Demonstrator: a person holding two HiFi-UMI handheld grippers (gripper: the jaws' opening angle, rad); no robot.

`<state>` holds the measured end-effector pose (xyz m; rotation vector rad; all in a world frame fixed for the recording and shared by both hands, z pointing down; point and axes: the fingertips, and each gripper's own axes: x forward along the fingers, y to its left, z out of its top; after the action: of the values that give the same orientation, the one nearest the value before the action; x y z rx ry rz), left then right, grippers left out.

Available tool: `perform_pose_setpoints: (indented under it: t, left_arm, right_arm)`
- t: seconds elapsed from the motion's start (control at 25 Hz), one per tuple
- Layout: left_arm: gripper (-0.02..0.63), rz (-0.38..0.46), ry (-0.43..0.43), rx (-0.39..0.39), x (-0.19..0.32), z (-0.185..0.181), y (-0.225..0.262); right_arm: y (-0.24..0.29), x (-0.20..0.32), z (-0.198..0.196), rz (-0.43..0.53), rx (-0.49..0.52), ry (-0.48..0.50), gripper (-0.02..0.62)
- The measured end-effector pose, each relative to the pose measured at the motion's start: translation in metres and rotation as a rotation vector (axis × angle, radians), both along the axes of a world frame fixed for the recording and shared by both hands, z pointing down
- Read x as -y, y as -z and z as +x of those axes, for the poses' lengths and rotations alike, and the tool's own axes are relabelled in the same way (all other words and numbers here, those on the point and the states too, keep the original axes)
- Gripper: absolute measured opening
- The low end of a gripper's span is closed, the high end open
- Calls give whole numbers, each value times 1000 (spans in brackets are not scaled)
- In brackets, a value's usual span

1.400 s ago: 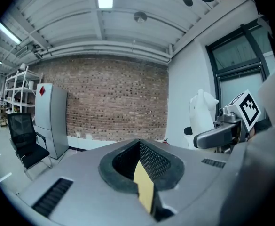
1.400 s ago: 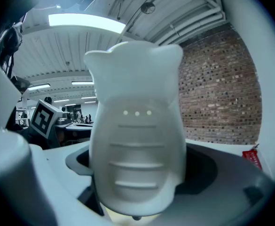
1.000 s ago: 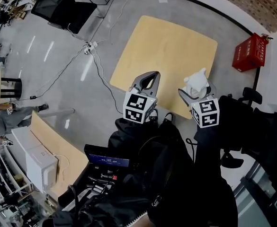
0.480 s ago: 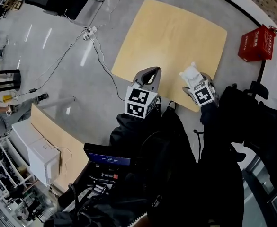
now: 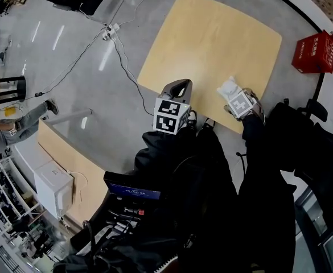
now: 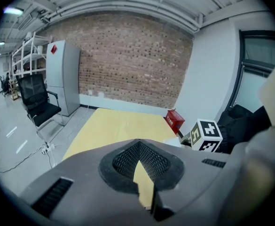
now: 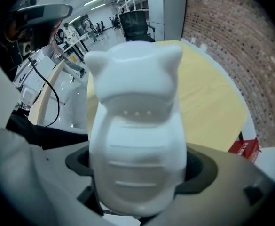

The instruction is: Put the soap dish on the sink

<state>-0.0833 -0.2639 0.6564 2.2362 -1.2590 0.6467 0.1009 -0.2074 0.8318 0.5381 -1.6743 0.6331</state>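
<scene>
The soap dish (image 5: 227, 86) is white and cat-shaped with two small ears. It fills the right gripper view (image 7: 135, 126), where drain holes and ribs show on its face. My right gripper (image 5: 231, 91) is shut on it, over the near edge of a pale wooden table (image 5: 212, 38). My left gripper (image 5: 177, 87) hangs to the left of it at the same table edge, shut and holding nothing (image 6: 139, 163). No sink shows in any view.
A red crate (image 5: 316, 53) stands on the floor past the table's right corner. Cables and a power strip (image 5: 110, 29) lie on the grey floor to the left. Behind me are a desk with a dark screen (image 5: 133, 190) and a white box (image 5: 52, 187). A person (image 5: 7, 132) stands far left.
My right gripper has carried the soap dish forward over the table's near edge and turned a little. The left gripper has kept its place beside it.
</scene>
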Motion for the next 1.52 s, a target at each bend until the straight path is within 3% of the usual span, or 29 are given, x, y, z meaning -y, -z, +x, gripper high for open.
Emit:
perform_pose_setpoints:
  t: [0.28, 0.64, 1.0, 1.12, 1.32, 1.52]
  left_arm:
    - [2, -79, 4, -11, -3, 0, -26]
    - [2, -103, 4, 4, 4, -1, -29]
    - [2, -97, 28, 9, 8, -6, -35]
    - [2, -97, 26, 13, 10, -7, -37]
    - [2, -95, 17, 12, 11, -4, -35]
    - [2, -92, 5, 3, 11, 2, -27]
  right_arm:
    - [-24, -11, 9, -91, -98, 69, 505]
    - [-49, -14, 13, -158, -166, 147, 505]
    - [-58, -3, 8, -107, -189, 185, 505]
    - [-56, 0, 6, -77, -160, 182, 505]
    - [-48, 0, -5, -35, -29, 148, 506]
    - [-10, 16, -16, 117, 144, 65, 508]
